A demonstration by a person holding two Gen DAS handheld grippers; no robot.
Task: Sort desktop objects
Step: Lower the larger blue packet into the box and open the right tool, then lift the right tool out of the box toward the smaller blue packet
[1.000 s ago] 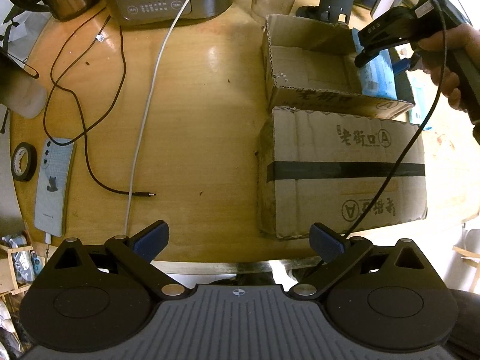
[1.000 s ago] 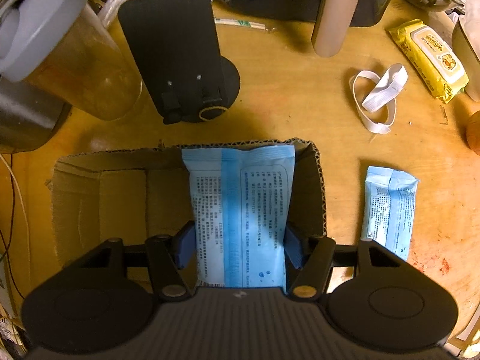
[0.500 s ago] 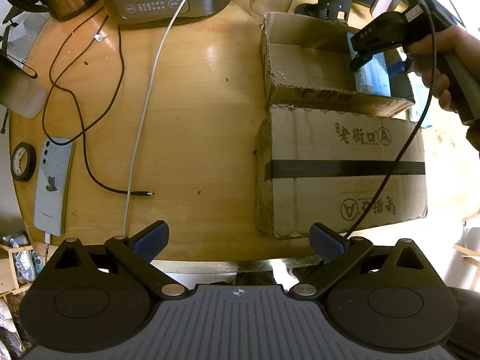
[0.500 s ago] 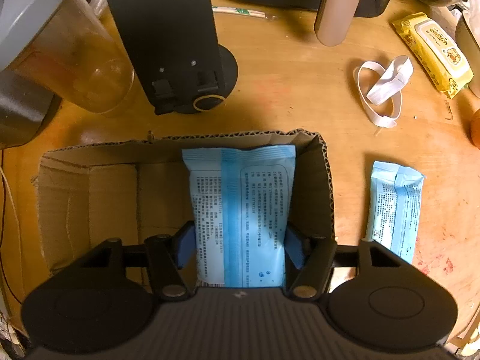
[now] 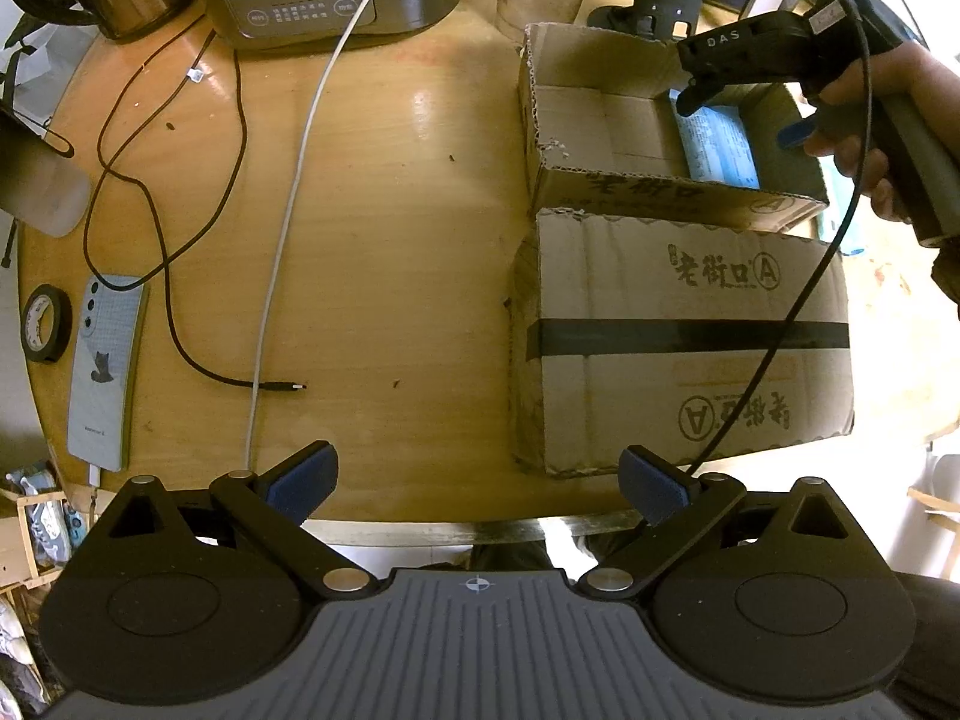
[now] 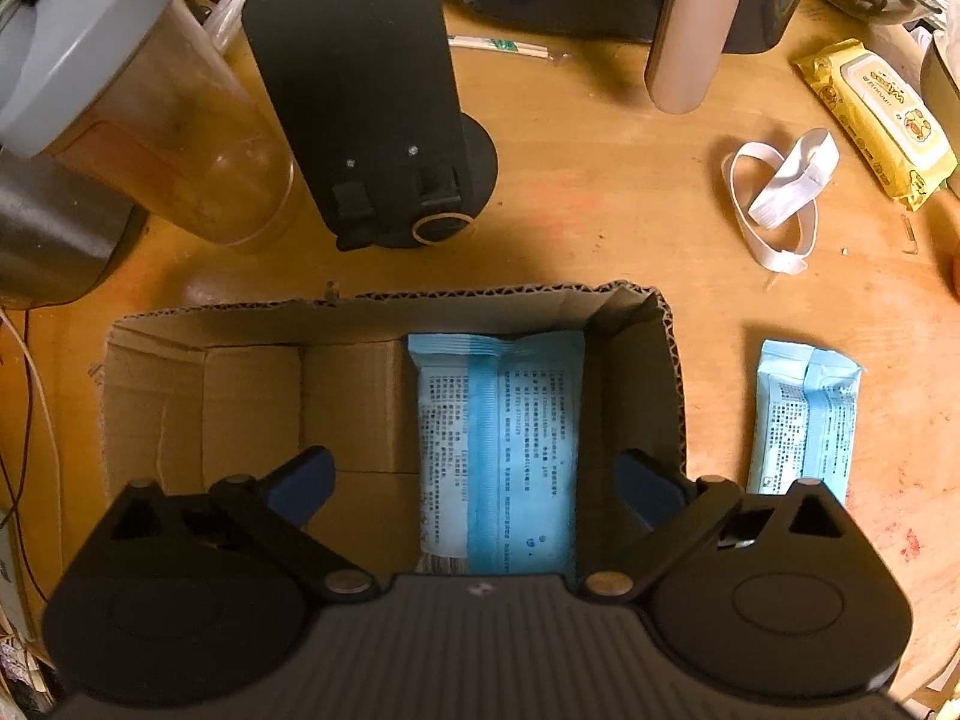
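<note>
An open cardboard box (image 6: 180, 402) sits on the wooden table; it also shows in the left wrist view (image 5: 576, 78). A blue tissue pack (image 6: 498, 450) lies inside it at the right end, also seen in the left wrist view (image 5: 717, 144). My right gripper (image 6: 474, 486) is open above the box, its fingers apart from the pack. A second blue pack (image 6: 804, 420) lies on the table right of the box. My left gripper (image 5: 477, 483) is open and empty at the table's near edge.
A closed taped carton (image 5: 684, 336) lies next to the open box. A phone (image 5: 102, 372), tape roll (image 5: 42, 324), black cable (image 5: 174, 276) and white cable (image 5: 288, 198) lie at left. A phone stand (image 6: 366, 96), jar (image 6: 144, 114), white strap (image 6: 780, 192) and yellow wipes (image 6: 876, 120) lie behind the box.
My right gripper has opened and let go of the blue pack, which now lies in the box. The left gripper has stayed still.
</note>
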